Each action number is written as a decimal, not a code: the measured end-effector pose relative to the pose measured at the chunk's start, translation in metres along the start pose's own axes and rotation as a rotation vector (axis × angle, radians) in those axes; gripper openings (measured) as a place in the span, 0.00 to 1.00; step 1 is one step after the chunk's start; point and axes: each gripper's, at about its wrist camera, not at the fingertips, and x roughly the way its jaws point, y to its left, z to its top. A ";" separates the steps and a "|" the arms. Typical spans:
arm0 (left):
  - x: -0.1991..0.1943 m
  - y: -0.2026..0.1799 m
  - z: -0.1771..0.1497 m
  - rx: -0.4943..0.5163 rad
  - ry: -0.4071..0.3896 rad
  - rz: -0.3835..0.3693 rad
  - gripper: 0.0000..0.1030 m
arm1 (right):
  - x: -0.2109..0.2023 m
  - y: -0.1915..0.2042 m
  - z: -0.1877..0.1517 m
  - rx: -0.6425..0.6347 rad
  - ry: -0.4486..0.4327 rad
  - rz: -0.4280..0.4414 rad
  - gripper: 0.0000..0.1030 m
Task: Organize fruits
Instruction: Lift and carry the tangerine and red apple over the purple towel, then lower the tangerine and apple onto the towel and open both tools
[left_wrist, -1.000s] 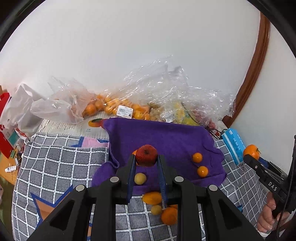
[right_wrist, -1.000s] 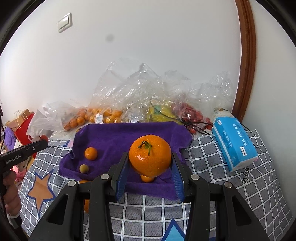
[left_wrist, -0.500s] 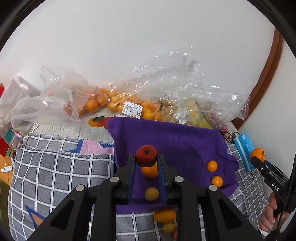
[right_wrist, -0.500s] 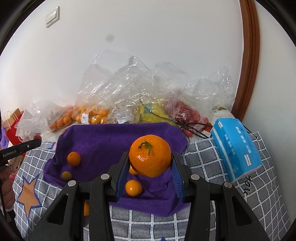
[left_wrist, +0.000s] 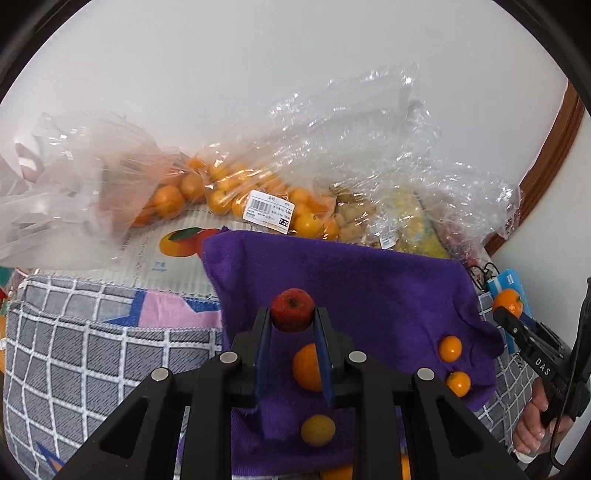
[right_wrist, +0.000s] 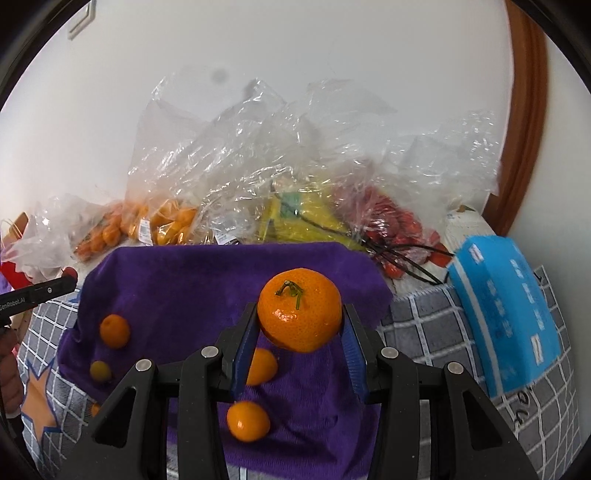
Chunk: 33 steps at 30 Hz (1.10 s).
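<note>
L wrist view: left claw (left_wrist: 293, 325) clenched on a small red fruit (left_wrist: 293, 309), pinched at the fingertips, stem dimple facing cam. Landmark = purple cloth (left_wrist: 362, 280); the fruit hangs over its near-left part, the cloth lying below and ahead of the claw. Already on the cloth: an orange fruit (left_wrist: 307, 367) directly under the fingers, a yellow one (left_wrist: 318, 430) nearer the cloth's front edge, two small oranges (left_wrist: 450, 348) (left_wrist: 458, 384) at its right edge. Behind the cloth: clear bags of oranges (left_wrist: 236, 192) against the wall. Right of the cloth the other claw shows w/ its load, a hand (left_wrist: 535, 424) on its grip. R wrist view: right claw (right_wrist: 300, 332) grasping a big mandarin (right_wrist: 300, 309), stem up and tilted toward cam, pads on both flanks. It sits over the cloth's right-centre (right_wrist: 207, 295); two small oranges (right_wrist: 260, 366) (right_wrist: 248, 421) lie under and just short of the fingers, one more orange (right_wrist: 115, 330) and a yellowish fruit (right_wrist: 100, 370) at the cloth's left side. Blue tissue pack (right_wrist: 506, 314) lies right of the cloth on the checked blanket (right_wrist: 436, 314). Judgement: both loads look bound for the cloth; the key relation is straight down-fwd from each claw. Bare purple lies just beyond each fingertip, behind the fruit already down, so drop there to avoid knocking them. Round fruit, no long axis to align; roll-off on the soft, wrinkled cloth is the risk. L claw nearer the cloth's left half, R claw nearer the right.
</note>
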 end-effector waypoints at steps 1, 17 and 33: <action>0.005 0.000 0.001 0.000 0.007 0.002 0.22 | 0.004 0.000 0.001 -0.001 0.004 0.006 0.42; 0.057 0.005 0.002 -0.013 0.102 -0.003 0.22 | 0.068 -0.001 -0.004 0.003 0.113 0.035 0.42; 0.075 -0.001 -0.005 -0.015 0.147 -0.007 0.22 | 0.081 0.004 -0.013 -0.022 0.160 0.041 0.43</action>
